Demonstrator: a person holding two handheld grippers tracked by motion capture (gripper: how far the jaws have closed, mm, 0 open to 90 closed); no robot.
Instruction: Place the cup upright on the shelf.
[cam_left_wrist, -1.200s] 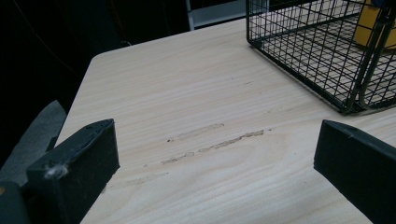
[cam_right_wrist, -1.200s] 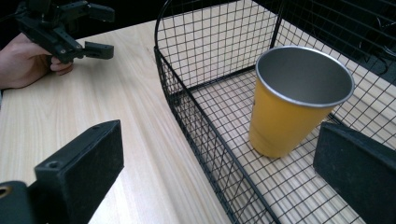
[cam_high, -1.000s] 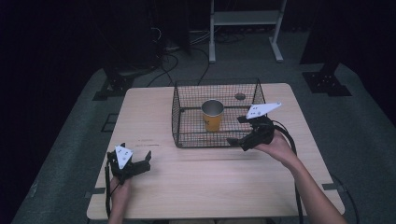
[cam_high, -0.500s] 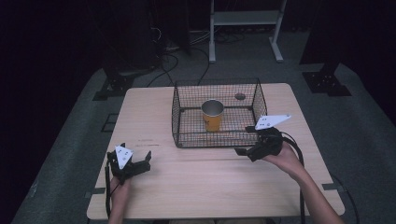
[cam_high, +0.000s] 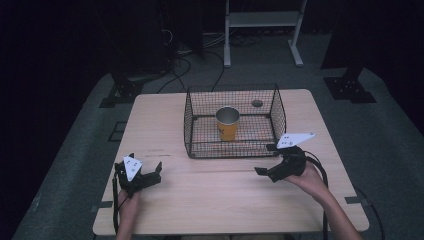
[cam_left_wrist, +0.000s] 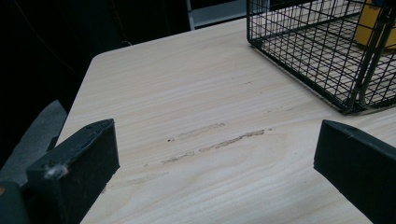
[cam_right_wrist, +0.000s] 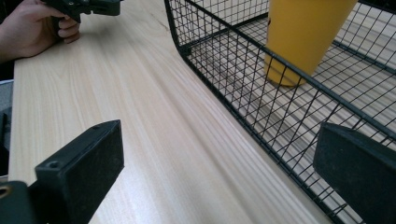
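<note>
Yellow cup (cam_high: 227, 124) stands upright inside the black wire basket (cam_high: 190, 120), on the basket floor, roughly central and slightly toward the basket's near wall. Cup rim is metallic, mouth open upward. Basket sits on the light wood table (cam_high: 210, 205) at about 12 o'clock from table centre, toward the far edge. A small dark round spot (cam_high: 257, 103) shows on the tabletop beyond the basket, at roughly 1 o'clock from the cup.

Right gripper (cam_high: 266, 160) lies low over the table at about 4 o'clock from the basket, just beside its near right corner, held by the right hand (cam_high: 306, 175). Jaws spread wide, nothing between them. In the right gripper view the basket's near wall runs between the two jaws, and the cup (cam_right_wrist: 303, 37) stands behind the mesh.

Left gripper (cam_high: 150, 171) sits at about 8 o'clock from the basket, well apart from it, near the table's near left edge, held by the left hand (cam_high: 129, 202). Jaws spread, gripping nothing; the left gripper view shows bare wood with faint scuff marks (cam_left_wrist: 219, 140) between them and a basket corner (cam_left_wrist: 355, 100) at upper right.
</note>
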